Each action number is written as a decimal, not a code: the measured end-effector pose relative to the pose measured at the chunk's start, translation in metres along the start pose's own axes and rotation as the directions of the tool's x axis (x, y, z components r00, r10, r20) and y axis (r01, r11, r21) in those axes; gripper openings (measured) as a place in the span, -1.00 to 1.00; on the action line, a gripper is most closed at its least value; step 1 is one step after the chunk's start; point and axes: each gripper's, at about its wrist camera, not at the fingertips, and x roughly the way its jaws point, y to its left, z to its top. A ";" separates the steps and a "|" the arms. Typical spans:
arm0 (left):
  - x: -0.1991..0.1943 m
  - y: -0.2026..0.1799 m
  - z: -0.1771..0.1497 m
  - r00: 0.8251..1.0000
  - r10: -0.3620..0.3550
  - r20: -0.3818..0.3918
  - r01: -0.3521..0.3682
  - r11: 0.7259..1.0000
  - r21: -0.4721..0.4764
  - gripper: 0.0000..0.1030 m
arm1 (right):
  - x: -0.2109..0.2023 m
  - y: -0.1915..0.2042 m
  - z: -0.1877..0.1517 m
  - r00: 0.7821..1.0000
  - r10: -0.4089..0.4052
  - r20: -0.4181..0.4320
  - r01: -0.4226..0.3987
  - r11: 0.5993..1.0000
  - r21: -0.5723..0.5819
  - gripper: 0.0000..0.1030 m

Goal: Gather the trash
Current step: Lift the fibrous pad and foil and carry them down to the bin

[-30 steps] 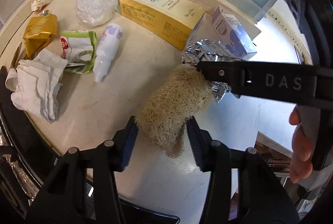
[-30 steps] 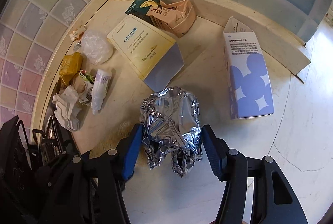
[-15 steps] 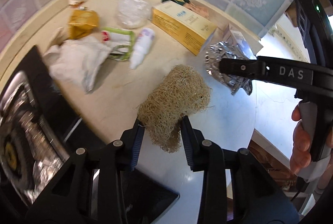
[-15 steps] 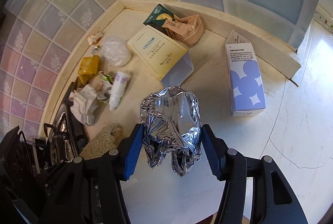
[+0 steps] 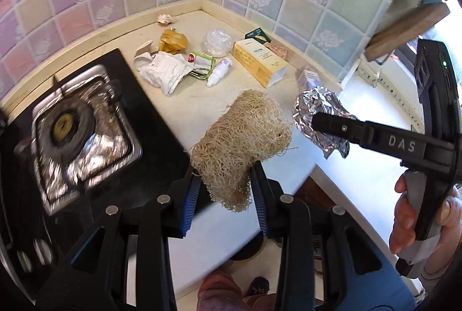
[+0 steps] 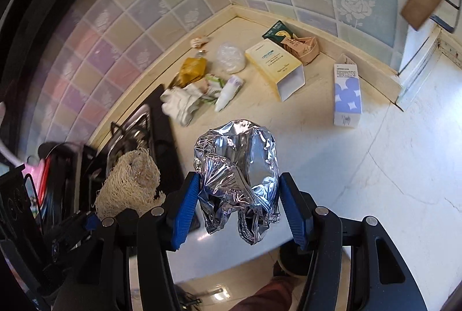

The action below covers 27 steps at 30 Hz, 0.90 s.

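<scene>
- The loofah (image 5: 242, 143) is a dry, fibrous pad: light and springy. It yields under pressure but should not slip, since the coarse fibres catch on the ribbed pads. A hold at 1 end works, as here; the rest stands free above the fingers.
- The left gripper (image 5: 225, 195) has its fingers (image 5: 189, 201) closed part-way on the lower end of the loofah, both pads pressing into the fibres. Its jaws closed further within the last second, with the loofah between them. The loofah hangs in the air over the front edge of the surface (image 5: 184, 106), clear of it.
- The foil (image 6: 239, 178) is a crumpled, hollow wad: very light, easily crushed and likely to tear or shed if squeezed hard. Gripping across its bulk spreads the load.
- The right gripper (image 6: 238, 207) holds the foil between its fingers (image 6: 186, 204), which stand about half open and touch both sides of the wad. The foil is also lifted off the surface, just beside the loofah.
- Other trash is left on the surface near the tiled corner: a yellow box (image 6: 274, 65), a blue carton (image 6: 346, 91), a white bottle (image 6: 228, 90), a cloth (image 5: 164, 71) and wrappers (image 5: 173, 41).
- Judging by this, 2 pieces are in hand and need a bin, which is not in view.
</scene>
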 end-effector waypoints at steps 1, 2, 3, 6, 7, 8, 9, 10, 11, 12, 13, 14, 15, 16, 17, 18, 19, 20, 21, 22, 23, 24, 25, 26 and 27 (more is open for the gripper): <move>-0.008 -0.006 -0.008 1.000 0.007 0.010 -0.007 1.000 -0.005 -0.38 | -0.008 -0.001 -0.008 1.000 0.007 0.002 -0.007 1.000 -0.010 0.09; -0.017 -0.012 -0.017 1.000 0.013 0.019 -0.013 1.000 -0.011 -0.38 | -0.016 -0.001 -0.016 1.000 0.013 0.004 -0.013 1.000 -0.021 0.09; -0.024 -0.017 -0.024 0.999 0.018 0.027 -0.017 1.000 -0.016 -0.38 | -0.024 -0.002 -0.025 1.000 0.018 0.006 -0.018 0.999 -0.031 0.09; -0.044 -0.035 -0.051 0.999 0.027 0.045 -0.026 0.999 -0.032 -0.38 | -0.051 -0.008 -0.054 1.000 0.028 0.013 -0.027 0.998 -0.061 0.09; -0.051 -0.041 -0.063 0.998 0.031 0.051 -0.029 0.999 -0.040 -0.38 | -0.058 -0.010 -0.064 0.999 0.033 0.013 -0.032 0.997 -0.068 0.09; -0.056 -0.045 -0.072 0.998 0.036 0.055 -0.033 0.998 -0.045 -0.38 | -0.065 -0.013 -0.073 0.999 0.037 0.012 -0.036 0.997 -0.074 0.09; -0.061 -0.051 -0.083 0.997 0.042 0.059 -0.039 0.998 -0.054 -0.38 | -0.073 -0.016 -0.085 0.999 0.043 0.013 -0.042 0.996 -0.082 0.09; -0.062 -0.054 -0.091 0.997 0.046 0.062 -0.043 0.997 -0.059 -0.38 | -0.078 -0.019 -0.094 0.999 0.045 0.013 -0.043 0.995 -0.088 0.09; -0.065 -0.059 -0.103 0.996 0.055 0.065 -0.051 0.997 -0.065 -0.38 | -0.083 -0.021 -0.103 0.999 0.045 0.012 -0.044 0.994 -0.095 0.09; -0.066 -0.062 -0.112 0.996 0.061 0.067 -0.056 0.996 -0.071 -0.38 | -0.088 -0.025 -0.116 0.999 0.043 0.011 -0.041 0.994 -0.105 0.09; -0.067 -0.067 -0.124 0.996 0.062 0.067 -0.056 0.995 -0.078 -0.38 | -0.090 -0.027 -0.125 0.999 0.038 0.008 -0.037 0.993 -0.113 0.09; -0.067 -0.069 -0.134 0.996 0.063 0.064 -0.058 0.995 -0.082 -0.38 | -0.093 -0.030 -0.136 0.999 0.034 0.005 -0.033 0.992 -0.122 0.09; -0.065 -0.072 -0.145 0.997 0.061 0.056 -0.056 0.994 -0.089 -0.38 | -0.095 -0.034 -0.148 1.000 0.026 -0.001 -0.025 0.991 -0.131 0.09; -0.062 -0.073 -0.152 0.997 0.059 0.050 -0.054 0.994 -0.094 -0.38 | -0.096 -0.037 -0.158 1.000 0.017 -0.008 -0.018 0.990 -0.139 0.09; -0.059 -0.074 -0.159 0.997 0.061 0.042 -0.057 0.994 -0.097 -0.38 | -0.095 -0.041 -0.169 1.000 0.009 -0.016 -0.011 0.989 -0.146 0.09; -0.056 -0.076 -0.165 0.997 0.062 0.034 -0.059 0.993 -0.100 -0.38 | -0.094 -0.042 -0.176 1.000 0.003 -0.023 -0.006 0.989 -0.150 0.09; -0.051 -0.078 -0.175 0.998 0.058 0.025 -0.056 0.993 -0.100 -0.38 | -0.092 -0.045 -0.186 0.999 -0.007 -0.033 0.002 0.988 -0.154 0.09; -0.048 -0.078 -0.181 0.998 0.059 0.019 -0.057 0.994 -0.098 -0.38 | -0.091 -0.048 -0.195 0.999 -0.017 -0.039 0.011 0.987 -0.161 0.09; -0.042 -0.081 -0.190 0.998 0.064 0.008 -0.063 0.994 -0.089 -0.38 | -0.089 -0.050 -0.204 0.999 -0.031 -0.039 0.024 0.985 -0.172 0.09; -0.038 -0.081 -0.195 0.998 0.065 0.001 -0.065 0.994 -0.083 -0.38 | -0.087 -0.053 -0.214 0.998 -0.049 -0.036 0.041 0.982 -0.184 0.09; -0.030 -0.082 -0.201 0.998 0.065 -0.013 -0.065 0.995 -0.075 -0.38 | -0.084 -0.055 -0.223 0.997 -0.066 -0.035 0.058 0.980 -0.193 0.09; -0.022 -0.084 -0.209 0.998 0.060 -0.027 -0.061 0.996 -0.064 -0.38 | -0.080 -0.058 -0.231 0.996 -0.079 -0.037 0.071 0.978 -0.194 0.09; -0.014 -0.084 -0.215 0.998 0.057 -0.035 -0.059 0.997 -0.054 -0.38 | -0.075 -0.062 -0.241 0.995 -0.089 -0.039 0.080 0.978 -0.191 0.09; -0.007 -0.084 -0.220 0.998 0.055 -0.042 -0.057 0.997 -0.045 -0.38 | -0.070 -0.065 -0.247 0.994 -0.098 -0.039 0.089 0.978 -0.190 0.09; 0.001 -0.083 -0.225 0.998 0.049 -0.050 -0.051 0.998 -0.040 -0.38 | -0.063 -0.069 -0.257 0.993 -0.113 -0.039 0.103 0.976 -0.192 0.09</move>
